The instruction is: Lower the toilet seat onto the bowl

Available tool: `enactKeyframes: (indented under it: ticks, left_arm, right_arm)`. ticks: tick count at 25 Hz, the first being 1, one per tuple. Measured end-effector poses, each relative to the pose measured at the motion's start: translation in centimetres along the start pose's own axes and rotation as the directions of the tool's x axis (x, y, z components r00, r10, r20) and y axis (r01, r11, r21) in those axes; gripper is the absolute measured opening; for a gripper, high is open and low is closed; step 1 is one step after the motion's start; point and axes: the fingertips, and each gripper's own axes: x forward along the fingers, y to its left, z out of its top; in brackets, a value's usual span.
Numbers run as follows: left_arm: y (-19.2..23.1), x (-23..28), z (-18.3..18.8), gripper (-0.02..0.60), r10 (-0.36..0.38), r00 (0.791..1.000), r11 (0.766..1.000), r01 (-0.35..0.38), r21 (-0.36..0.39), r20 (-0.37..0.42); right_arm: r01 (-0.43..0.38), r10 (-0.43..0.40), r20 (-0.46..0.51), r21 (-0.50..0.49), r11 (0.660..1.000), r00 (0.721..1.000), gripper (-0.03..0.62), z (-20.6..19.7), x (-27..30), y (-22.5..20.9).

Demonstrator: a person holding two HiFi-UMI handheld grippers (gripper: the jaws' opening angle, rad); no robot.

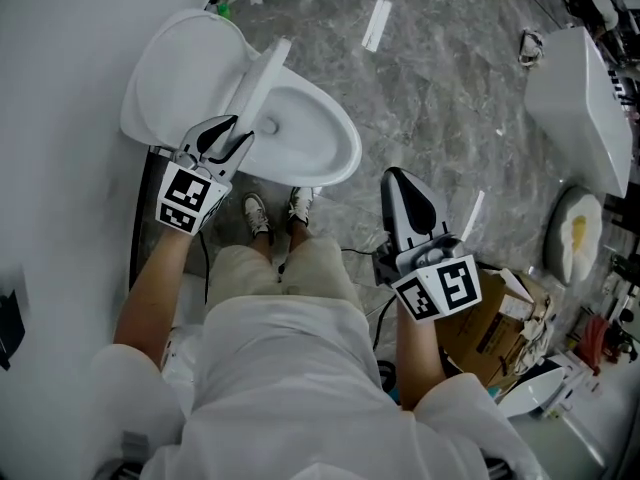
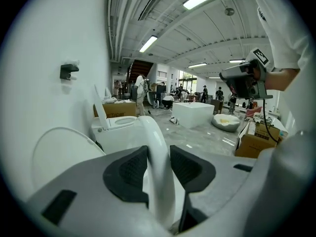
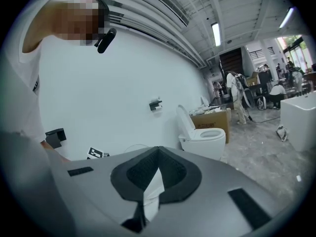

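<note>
- Left gripper is clamped on the seat, which stands half-raised between lid and bowl.
- Right gripper is closed and empty, clear of the bowl.
- Only the head view shows the bowl; the gripper views add a second toilet.

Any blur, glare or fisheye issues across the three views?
Head view: sharp, even light, soft sheen on the grey marble floor. Left gripper view: heavy fisheye with black corners; the white plastic toilet seat close to the lens is smeared. Right gripper view: same fisheye, ceiling strip light blown out.
</note>
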Motion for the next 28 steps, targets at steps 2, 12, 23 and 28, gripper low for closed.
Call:
enactKeyframes:
  ticks: [2, 12, 23, 28]
  left_arm:
    - [-1.1, 0.6, 0.0, 0.135, -0.021, 1.000, 1.000, 0.021, 0.016, -0.009]
    - [-6.9, 4.3, -0.8, 0.163, -0.144, 0.988, 0.987, 0.147, 0.059, -0.053]
    - [-12.8, 8.4, -2.9, 0.164, -0.268, 0.953, 0.947, 0.288, 0.143, -0.142]
    - [-14.1, 9.4, -3.6, 0.164, -0.297, 0.942, 0.936, 0.320, 0.145, -0.157]
  right_arm:
    - [0.012, -0.012, 0.001, 0.012, 1.000, 1.000, -0.003, -0.3, -0.4, -0.4]
    - [0.100, -0.101, 0.003, 0.062, 0.993, 0.995, -0.002, -1.8, -2.9, -3.8]
    - [0.162, -0.162, -0.011, 0.099, 0.982, 0.987, -0.002, -3.0, -4.3, -7.4]
    - [0.185, -0.184, -0.027, 0.114, 0.976, 0.983, -0.003, -4.2, -4.7, -8.2]
